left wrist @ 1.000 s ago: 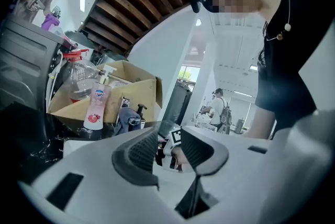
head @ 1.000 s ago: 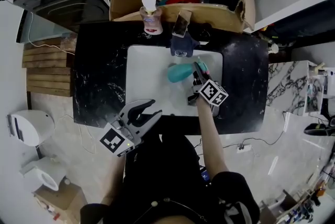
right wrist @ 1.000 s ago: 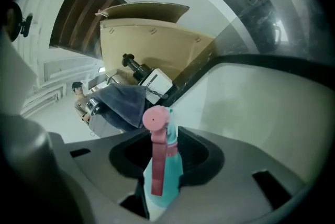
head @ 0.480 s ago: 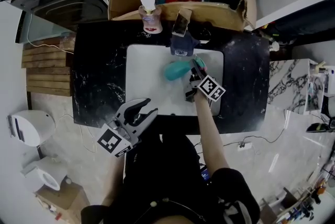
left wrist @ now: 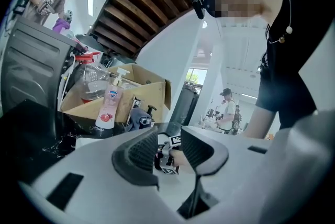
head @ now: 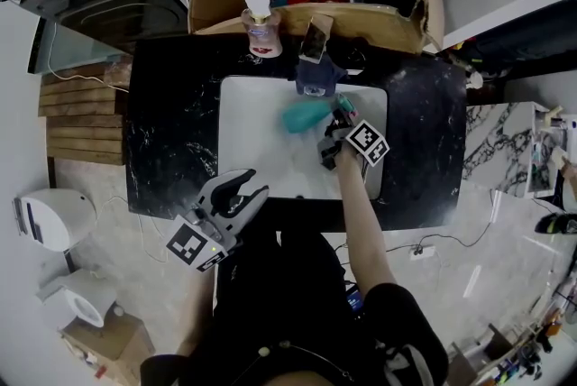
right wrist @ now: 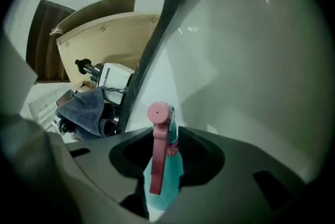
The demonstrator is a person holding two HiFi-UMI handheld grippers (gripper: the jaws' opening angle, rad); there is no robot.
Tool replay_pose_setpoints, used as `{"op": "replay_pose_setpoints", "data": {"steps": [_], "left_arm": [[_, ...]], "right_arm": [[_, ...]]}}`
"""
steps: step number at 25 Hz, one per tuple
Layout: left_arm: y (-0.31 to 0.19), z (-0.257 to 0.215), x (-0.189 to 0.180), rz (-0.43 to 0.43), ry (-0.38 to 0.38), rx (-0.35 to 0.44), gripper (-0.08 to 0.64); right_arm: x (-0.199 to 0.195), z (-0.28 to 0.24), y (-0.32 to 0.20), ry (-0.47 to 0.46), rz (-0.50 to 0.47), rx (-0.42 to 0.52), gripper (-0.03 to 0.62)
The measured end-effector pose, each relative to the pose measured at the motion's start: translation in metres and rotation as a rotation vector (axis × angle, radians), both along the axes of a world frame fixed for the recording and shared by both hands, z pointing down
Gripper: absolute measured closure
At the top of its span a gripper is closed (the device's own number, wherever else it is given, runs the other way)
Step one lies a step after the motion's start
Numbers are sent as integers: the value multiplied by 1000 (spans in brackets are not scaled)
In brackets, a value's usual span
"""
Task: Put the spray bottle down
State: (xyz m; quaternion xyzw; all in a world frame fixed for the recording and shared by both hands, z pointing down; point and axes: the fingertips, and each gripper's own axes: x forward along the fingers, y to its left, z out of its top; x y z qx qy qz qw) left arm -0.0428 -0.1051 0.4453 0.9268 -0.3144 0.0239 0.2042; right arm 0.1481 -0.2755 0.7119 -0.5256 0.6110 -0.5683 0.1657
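The spray bottle (head: pixel 305 115) is teal with a pink trigger head (right wrist: pixel 159 123). It lies tilted on its side low over the white mat (head: pixel 252 141), body pointing left in the head view. My right gripper (head: pixel 340 111) is shut on its neck, and in the right gripper view the pads (right wrist: pixel 194 147) flank the teal neck below the pink nozzle. Whether the bottle touches the mat I cannot tell. My left gripper (head: pixel 250 187) hovers at the table's front edge, open with nothing between its fingers (left wrist: pixel 140 150).
A crumpled grey cloth (head: pixel 315 78) with a dark device on it sits at the mat's far edge. A pink soap pump bottle (head: pixel 260 28) stands in front of a cluttered cardboard box (head: pixel 397 23). The black marble table (head: pixel 171 132) surrounds the mat.
My right gripper has rolled and sunk toward the mat with the spray bottle, shifting slightly toward the far edge. The left gripper has hardly moved.
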Motion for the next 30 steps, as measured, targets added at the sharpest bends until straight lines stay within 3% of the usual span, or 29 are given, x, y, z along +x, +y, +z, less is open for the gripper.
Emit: {"op": "replay_pose_setpoints", "data": {"steps": [16, 22, 30], "left_arm": [[4, 2, 8, 3, -18, 2, 437], [4, 4, 4, -9, -27, -1, 437], [0, 6, 4, -17, -28, -5, 437]], "right_arm": [[2, 28, 12, -189, 98, -175, 459], [5, 40, 21, -178, 127, -267, 454], [7, 48, 22, -176, 151, -306, 426]]}}
